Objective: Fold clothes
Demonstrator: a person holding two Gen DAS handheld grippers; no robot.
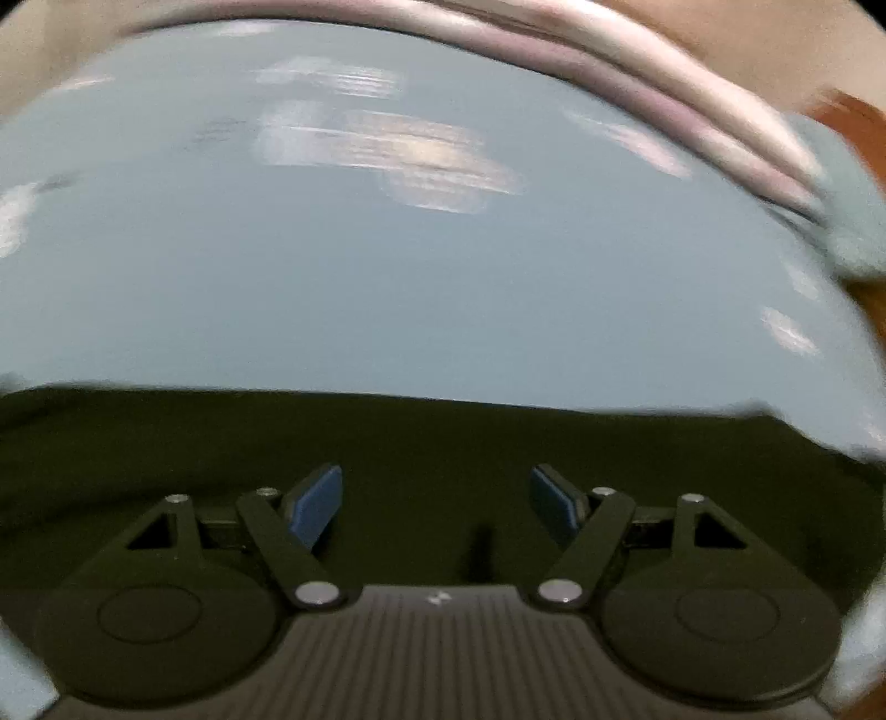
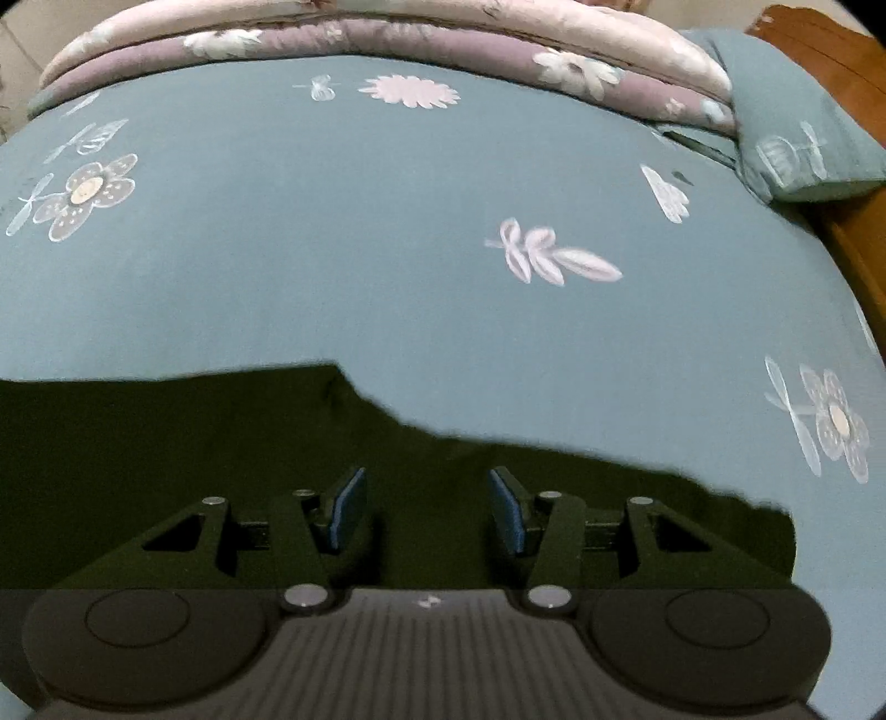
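Observation:
A dark green garment (image 1: 387, 443) lies flat on the blue-grey bedsheet (image 1: 387, 288), filling the lower part of the blurred left wrist view. My left gripper (image 1: 437, 507) hovers over it, open, with nothing between the blue pads. In the right wrist view the same dark garment (image 2: 194, 432) spreads under my right gripper (image 2: 426, 509), its far edge stepping down to the right. That gripper is open too, its pads (image 2: 349, 509) apart and empty.
The flowered bedsheet (image 2: 387, 249) stretches away ahead. A folded pink and purple quilt (image 2: 387, 39) lies along the far side. A blue-grey pillow (image 2: 797, 127) sits at the far right beside the brown wooden bed frame (image 2: 830, 55).

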